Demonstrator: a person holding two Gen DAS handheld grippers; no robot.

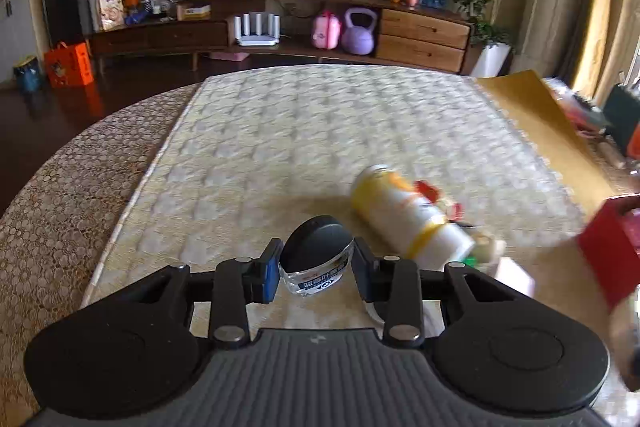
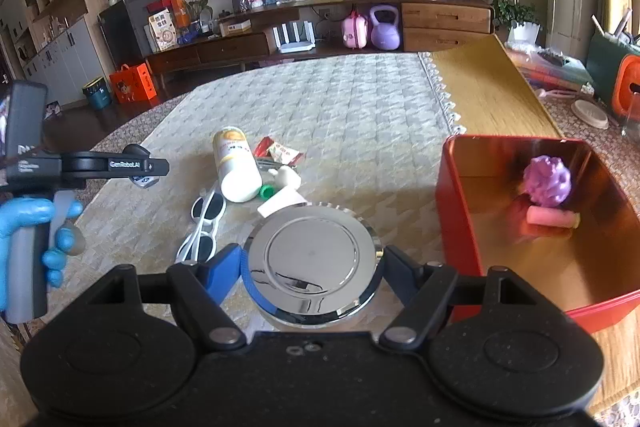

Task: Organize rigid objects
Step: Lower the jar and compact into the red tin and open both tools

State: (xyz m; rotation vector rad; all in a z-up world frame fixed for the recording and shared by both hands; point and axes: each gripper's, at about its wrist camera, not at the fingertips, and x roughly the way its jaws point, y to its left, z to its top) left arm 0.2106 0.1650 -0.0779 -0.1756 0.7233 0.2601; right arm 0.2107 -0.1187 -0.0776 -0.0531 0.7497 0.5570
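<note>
My left gripper (image 1: 316, 269) is shut on a small clear jar with a black lid (image 1: 316, 257), held above the quilted mat; it also shows in the right wrist view (image 2: 146, 173) at the left. My right gripper (image 2: 314, 267) is shut on a round chrome compact (image 2: 314, 259), just left of the red box (image 2: 456, 211). The box holds a purple knobbly toy (image 2: 547, 179) and a pink cylinder (image 2: 550, 217). A white and yellow bottle (image 2: 236, 165) (image 1: 404, 213) lies on its side on the mat.
White sunglasses (image 2: 204, 223), red snack wrappers (image 2: 280, 151), a green cap (image 2: 267, 191) and small white pieces lie beside the bottle. A yellow cloth (image 2: 480, 87) covers the table's right part. An orange container (image 2: 626, 87) and clutter stand at the far right.
</note>
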